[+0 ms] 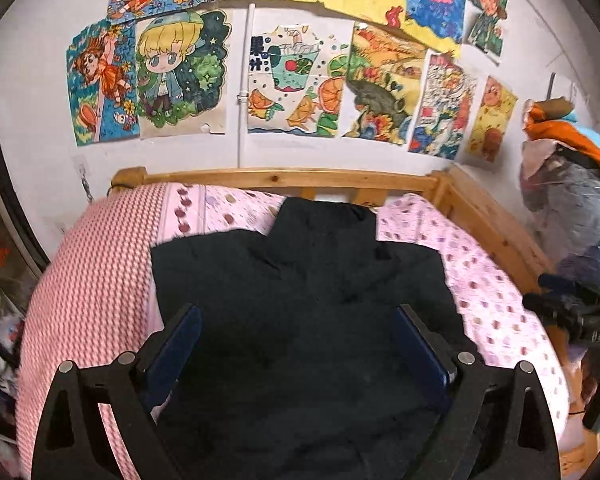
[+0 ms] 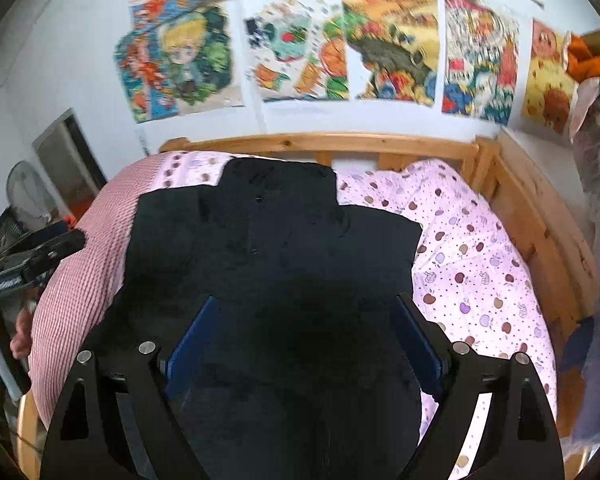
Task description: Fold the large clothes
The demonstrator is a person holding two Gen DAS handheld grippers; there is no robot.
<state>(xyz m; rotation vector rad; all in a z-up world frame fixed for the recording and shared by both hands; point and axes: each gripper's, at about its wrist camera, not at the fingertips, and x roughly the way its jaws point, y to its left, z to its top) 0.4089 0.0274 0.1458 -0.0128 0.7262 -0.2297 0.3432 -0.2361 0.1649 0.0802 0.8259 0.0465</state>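
left gripper (image 1: pixel 298 316) released | right gripper (image 2: pixel 304 306) released | black garment (image 1: pixel 300 280) flat on bed (image 1: pixel 500 312) | drawing (image 1: pixel 292 80) characters unreadable

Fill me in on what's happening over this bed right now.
A person is holding handheld tongs in each hand over a black garment spread flat on a bed with a pink apple-print sheet. Both the left tongs and the right tongs are open and gripping nothing. The garment lies laid out toward the wooden headboard, which suggests folding has not started. A pink checked blanket lies along one side, and children's drawings cover the wall.
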